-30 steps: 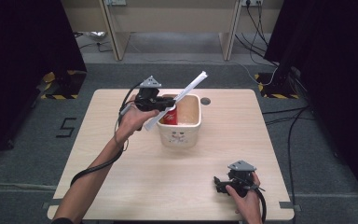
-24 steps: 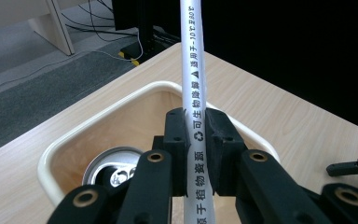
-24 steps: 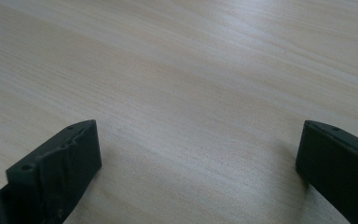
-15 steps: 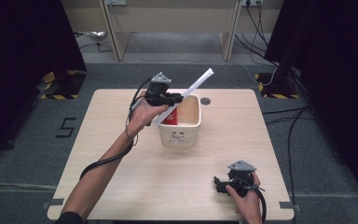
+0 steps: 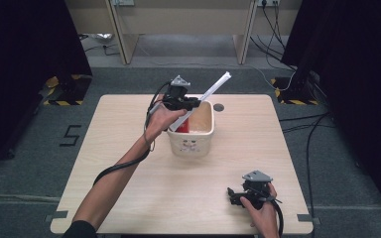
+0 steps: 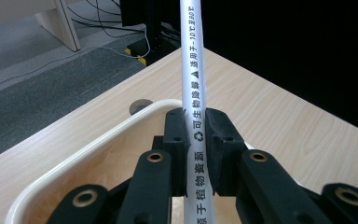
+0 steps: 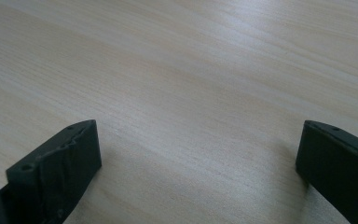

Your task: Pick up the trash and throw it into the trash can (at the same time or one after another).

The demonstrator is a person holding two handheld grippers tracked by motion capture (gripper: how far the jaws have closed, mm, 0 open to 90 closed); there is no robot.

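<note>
Nearest, the right gripper (image 5: 234,194) rests on the wooden table (image 5: 129,198) with its jaws spread wide and nothing between them. Farther off, the left gripper (image 5: 194,103) is clamped on a white tube (image 6: 193,93) printed with dark characters, which slants up beyond its jaws over the cream tub (image 5: 198,144) just beneath them.

The tube's (image 6: 193,93) lower end is cut off by the left gripper view's bottom edge; the red thing (image 5: 184,125) in the bin (image 5: 198,146) is too hidden to identify.
</note>
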